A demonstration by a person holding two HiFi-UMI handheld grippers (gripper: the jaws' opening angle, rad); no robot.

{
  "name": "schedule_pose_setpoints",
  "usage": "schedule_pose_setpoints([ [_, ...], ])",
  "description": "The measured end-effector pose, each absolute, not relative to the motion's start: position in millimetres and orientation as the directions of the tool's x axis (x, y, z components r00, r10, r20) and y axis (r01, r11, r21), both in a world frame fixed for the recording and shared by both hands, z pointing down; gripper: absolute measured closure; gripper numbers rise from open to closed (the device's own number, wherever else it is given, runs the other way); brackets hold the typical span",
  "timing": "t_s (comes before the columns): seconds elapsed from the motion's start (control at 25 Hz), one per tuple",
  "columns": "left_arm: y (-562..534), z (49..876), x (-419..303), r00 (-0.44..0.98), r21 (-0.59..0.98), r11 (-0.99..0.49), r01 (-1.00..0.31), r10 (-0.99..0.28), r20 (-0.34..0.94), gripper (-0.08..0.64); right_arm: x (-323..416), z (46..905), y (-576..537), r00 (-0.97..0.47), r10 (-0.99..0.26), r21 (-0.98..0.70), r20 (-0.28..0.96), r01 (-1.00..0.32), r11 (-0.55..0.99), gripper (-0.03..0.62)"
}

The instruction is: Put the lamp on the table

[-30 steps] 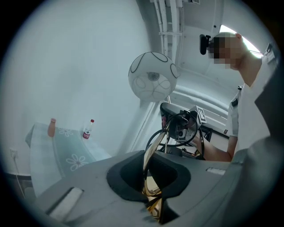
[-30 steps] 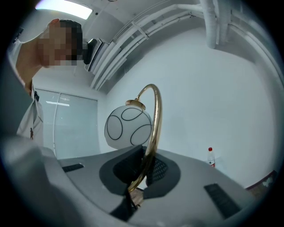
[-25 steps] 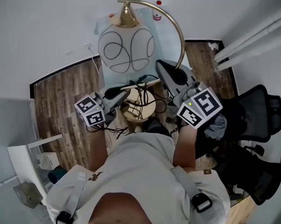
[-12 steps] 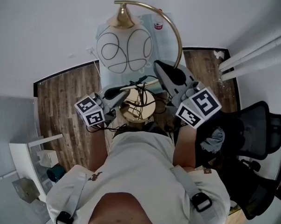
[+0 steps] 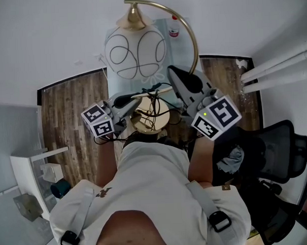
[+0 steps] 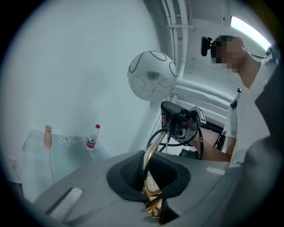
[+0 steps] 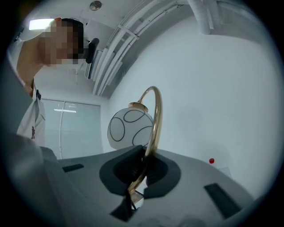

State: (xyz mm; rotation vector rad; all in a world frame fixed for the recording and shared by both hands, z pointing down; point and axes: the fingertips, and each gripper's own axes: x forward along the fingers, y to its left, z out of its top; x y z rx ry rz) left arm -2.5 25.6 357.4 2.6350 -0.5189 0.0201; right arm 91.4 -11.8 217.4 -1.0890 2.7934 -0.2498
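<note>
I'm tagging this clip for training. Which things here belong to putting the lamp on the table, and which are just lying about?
Part of the job: lamp; left gripper and right gripper, both clamped on it; glass table.

Lying about: red-capped bottle; pink bottle; office chair; white shelf unit.

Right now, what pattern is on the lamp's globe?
White globe with black oval outlines; clearest in head view.

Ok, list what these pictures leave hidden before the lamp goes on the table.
Table: head view, the lamp's globe covers most of its top.
Bottle label: left gripper view, too small to read.
Lamp base: right gripper view, hidden behind the right gripper.
Cord end: head view, passes under the person's shirt.
</note>
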Motion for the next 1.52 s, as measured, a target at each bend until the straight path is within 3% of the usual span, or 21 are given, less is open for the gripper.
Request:
schedule_pose_setpoints([
  [0.52,-68,365,10,0.949,0.435,-0.845,-0.31,-0.302,0.088,0.534,102,227,-100,-0.692,-0.721,-0.188,-0.038,-0.704,0.685,0.591],
  [1.16,-209,414,11,0.959,0.494,-0.823,-0.281,-0.264,0.104,0.535,100,274,-256,-0.656,-0.751,-0.222,0.077,-0.746,0.628,0.591],
  [1.52,-219,422,13,0.955,0.466,-0.834,-0.295,-0.268,0.126,0.535,101,278,-266,-0.644,-0.762,-0.231,0.073,-0.754,0.615,0.592],
])
